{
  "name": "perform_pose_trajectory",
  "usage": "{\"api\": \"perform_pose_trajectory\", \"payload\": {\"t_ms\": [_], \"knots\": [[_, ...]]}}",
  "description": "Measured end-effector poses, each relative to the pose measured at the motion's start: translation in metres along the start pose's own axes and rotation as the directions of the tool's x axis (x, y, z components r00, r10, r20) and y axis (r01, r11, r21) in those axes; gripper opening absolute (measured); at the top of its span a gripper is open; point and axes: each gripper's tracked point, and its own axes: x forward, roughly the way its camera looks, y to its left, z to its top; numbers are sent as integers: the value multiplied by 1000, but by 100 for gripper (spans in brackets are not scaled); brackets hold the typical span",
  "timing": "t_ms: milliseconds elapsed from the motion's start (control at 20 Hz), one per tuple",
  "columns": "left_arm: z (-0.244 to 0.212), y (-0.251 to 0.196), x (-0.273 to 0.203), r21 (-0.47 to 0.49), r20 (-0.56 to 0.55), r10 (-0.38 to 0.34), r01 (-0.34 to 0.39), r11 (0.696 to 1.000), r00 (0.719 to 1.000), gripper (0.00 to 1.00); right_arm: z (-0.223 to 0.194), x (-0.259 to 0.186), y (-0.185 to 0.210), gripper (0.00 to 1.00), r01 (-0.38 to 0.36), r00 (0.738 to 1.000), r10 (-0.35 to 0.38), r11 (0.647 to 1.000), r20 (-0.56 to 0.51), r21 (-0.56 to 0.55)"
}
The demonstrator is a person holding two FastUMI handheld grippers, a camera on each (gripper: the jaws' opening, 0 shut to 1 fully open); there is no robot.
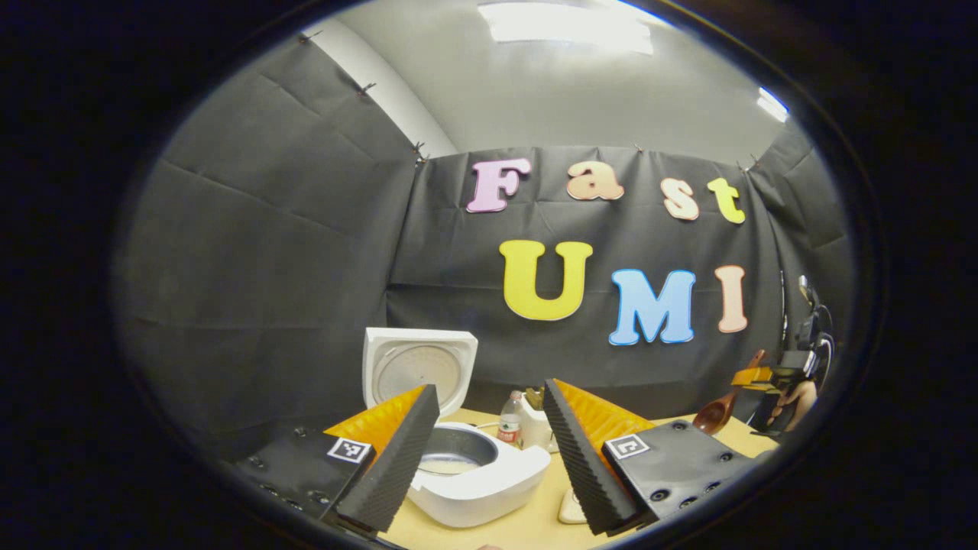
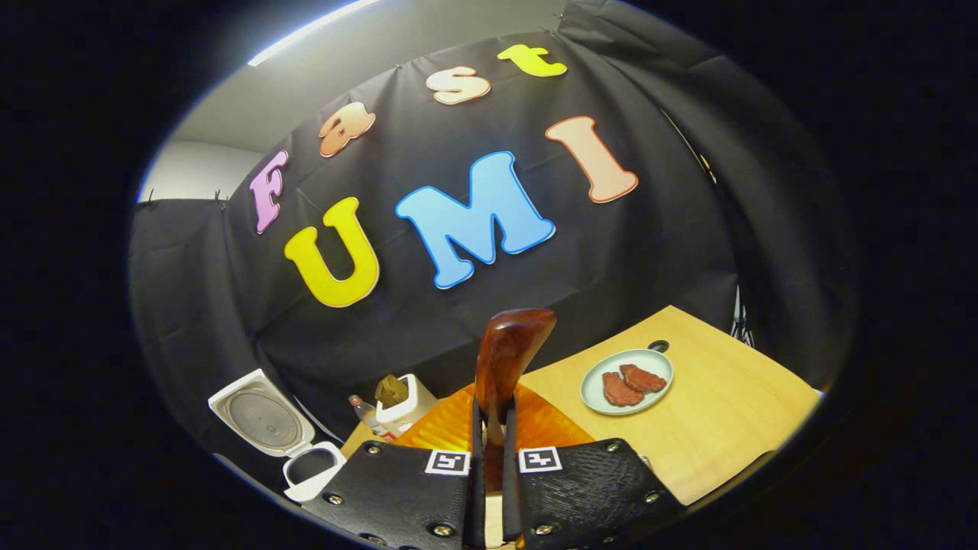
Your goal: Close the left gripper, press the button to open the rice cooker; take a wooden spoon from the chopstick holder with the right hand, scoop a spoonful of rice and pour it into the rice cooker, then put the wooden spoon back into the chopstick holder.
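Note:
The white rice cooker (image 1: 489, 485) stands open on the table, its lid (image 1: 419, 367) upright and pale rice in the inner pot (image 1: 451, 452). My left gripper (image 1: 489, 393) is open just in front of it, one finger on each side of the pot. Behind the cooker is the white chopstick holder (image 1: 539, 429). Far right, my right gripper (image 1: 764, 378), held by a hand, carries the wooden spoon (image 1: 714, 414) above the table. In the right gripper view my right gripper (image 2: 493, 416) is shut on the wooden spoon (image 2: 510, 351), its bowl pointing forward. The cooker (image 2: 309, 467) and holder (image 2: 406, 401) lie lower left.
A small bottle (image 1: 510, 418) stands beside the chopstick holder. A pale green plate (image 2: 663, 365) with two pieces of meat sits on the wooden table (image 2: 733, 412) to the right. A small pale object (image 1: 569, 508) lies by my left gripper's right finger.

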Motion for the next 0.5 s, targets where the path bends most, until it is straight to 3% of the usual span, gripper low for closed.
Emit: {"api": "perform_pose_trajectory", "payload": {"t_ms": [500], "knots": [[-2, -29, 1, 39, -24, -26, 27, 999, 999, 95, -58, 1, -87, 9, 138, 986, -146, 985, -78, -101]]}}
